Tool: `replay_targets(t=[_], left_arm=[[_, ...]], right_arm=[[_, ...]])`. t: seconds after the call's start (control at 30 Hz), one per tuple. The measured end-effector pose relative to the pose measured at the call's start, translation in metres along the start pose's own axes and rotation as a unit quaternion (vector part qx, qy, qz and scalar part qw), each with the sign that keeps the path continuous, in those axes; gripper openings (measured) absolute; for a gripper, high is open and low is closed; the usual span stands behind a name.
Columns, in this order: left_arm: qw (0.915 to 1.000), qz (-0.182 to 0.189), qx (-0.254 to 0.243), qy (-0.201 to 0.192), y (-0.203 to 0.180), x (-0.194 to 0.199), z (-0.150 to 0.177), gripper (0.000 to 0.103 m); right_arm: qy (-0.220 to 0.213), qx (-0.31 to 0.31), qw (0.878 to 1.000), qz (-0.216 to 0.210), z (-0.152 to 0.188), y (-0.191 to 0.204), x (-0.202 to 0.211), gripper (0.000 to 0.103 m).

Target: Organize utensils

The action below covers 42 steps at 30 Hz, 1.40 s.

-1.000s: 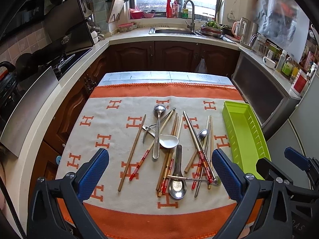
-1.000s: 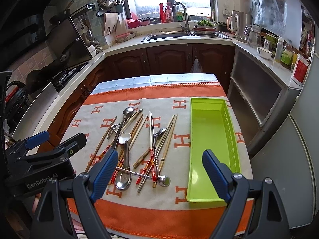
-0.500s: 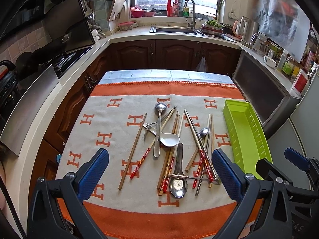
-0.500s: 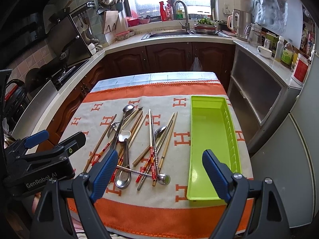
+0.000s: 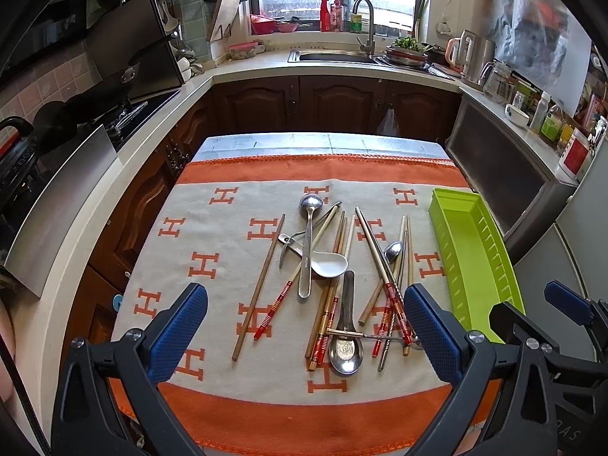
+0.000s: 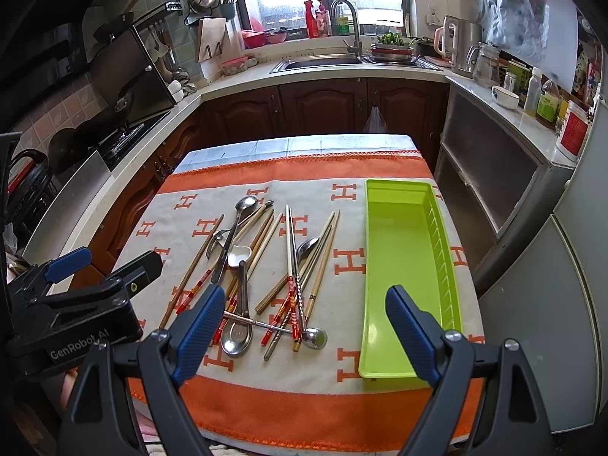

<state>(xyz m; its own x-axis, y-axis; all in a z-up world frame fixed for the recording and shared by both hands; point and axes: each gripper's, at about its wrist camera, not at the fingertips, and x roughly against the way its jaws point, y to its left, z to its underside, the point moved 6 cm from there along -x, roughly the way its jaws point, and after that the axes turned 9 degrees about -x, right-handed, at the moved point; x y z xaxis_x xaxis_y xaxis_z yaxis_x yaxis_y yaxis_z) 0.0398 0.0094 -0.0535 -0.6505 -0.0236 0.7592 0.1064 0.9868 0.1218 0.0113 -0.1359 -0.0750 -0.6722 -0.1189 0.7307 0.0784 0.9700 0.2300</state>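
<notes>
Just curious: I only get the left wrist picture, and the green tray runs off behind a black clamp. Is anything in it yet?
Observer: No. The right wrist view shows the whole green tray, and it is empty.
Operator: Is that clamp holding something?
Observer: It is the right gripper. Its jaws stand wide open and hold nothing.
Operator: A thin rod vanishes behind a blue pad. What is on its end?
Observer: A small round metal bowl. It is a slim spoon crossing the chopsticks.
</notes>
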Motion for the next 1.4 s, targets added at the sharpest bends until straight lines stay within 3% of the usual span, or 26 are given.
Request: replay_targets(t=[0.37, 0.67, 1.03, 1.2, 1.4], left_arm=[[1.0, 0.0, -0.005, -0.001, 0.002, 0.001, 0.002, 0.102], [0.9997, 0.024, -0.004, 0.003, 0.016, -0.011, -0.001, 0.102], [0.9998, 0.005, -0.013, 0.011, 0.079, -0.041, -0.01, 0.102], [0.9987, 0.017, 0.016, 0.046, 0.111, -0.073, -0.008, 0.102], [0.9961, 0.052, 0.016, 0.069, 0.124, -0.114, 0.003, 0.098]], right_arm=[[0.005, -0.002, 1.0, 0.001, 0.005, 0.0, -0.002, 0.087], [0.021, 0.01, 1.0, 0.0, 0.005, 0.013, -0.007, 0.087], [0.026, 0.035, 0.999, -0.003, -0.03, 0.033, -0.031, 0.086], [0.03, 0.058, 0.998, -0.005, -0.047, 0.052, -0.052, 0.084], [0.07, 0.056, 0.995, -0.043, -0.052, 0.078, -0.093, 0.074]])
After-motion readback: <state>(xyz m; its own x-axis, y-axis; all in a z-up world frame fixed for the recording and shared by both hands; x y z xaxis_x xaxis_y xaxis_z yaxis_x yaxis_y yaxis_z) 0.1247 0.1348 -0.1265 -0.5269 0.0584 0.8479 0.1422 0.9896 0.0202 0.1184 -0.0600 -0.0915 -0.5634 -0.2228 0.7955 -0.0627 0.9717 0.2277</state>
